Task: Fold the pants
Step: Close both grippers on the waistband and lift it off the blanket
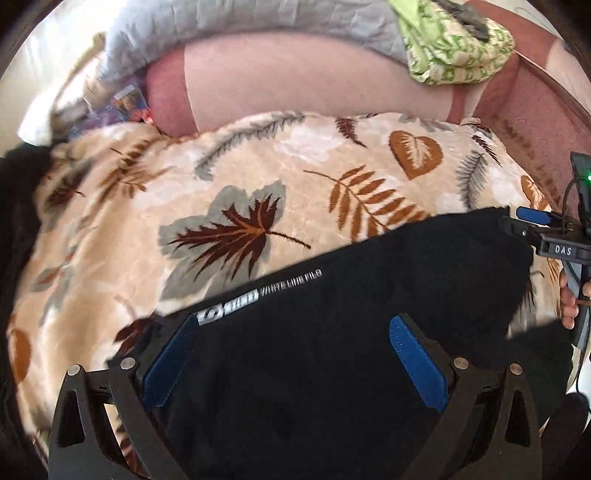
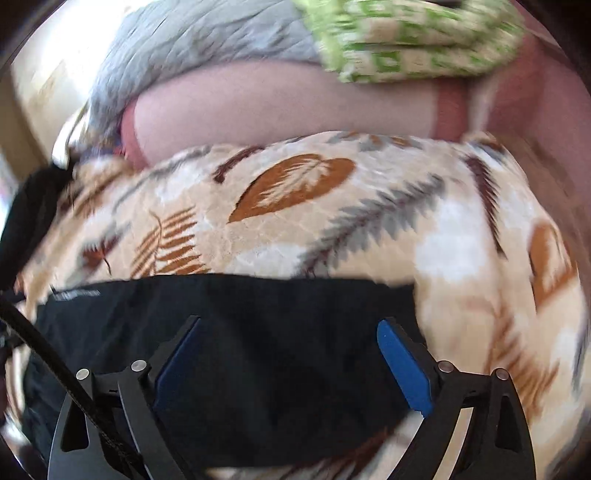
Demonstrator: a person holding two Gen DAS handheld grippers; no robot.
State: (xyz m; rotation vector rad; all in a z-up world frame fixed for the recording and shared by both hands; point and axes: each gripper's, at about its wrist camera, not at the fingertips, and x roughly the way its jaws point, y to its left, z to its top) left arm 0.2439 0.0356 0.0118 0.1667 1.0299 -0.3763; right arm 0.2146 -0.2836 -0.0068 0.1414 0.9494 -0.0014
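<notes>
Black pants with a small white logo print lie flat on a leaf-patterned blanket. My left gripper is open, its blue pads spread wide just above the pants near their far edge. My right gripper is open too, over the right part of the pants. In the left wrist view the right gripper shows at the right edge, by the pants' far right corner. The right wrist view is blurred.
Beyond the blanket lie a pink sheet, a grey quilt and a green patterned cloth. A dark garment sits at the left edge. A black cable crosses the lower left of the right wrist view.
</notes>
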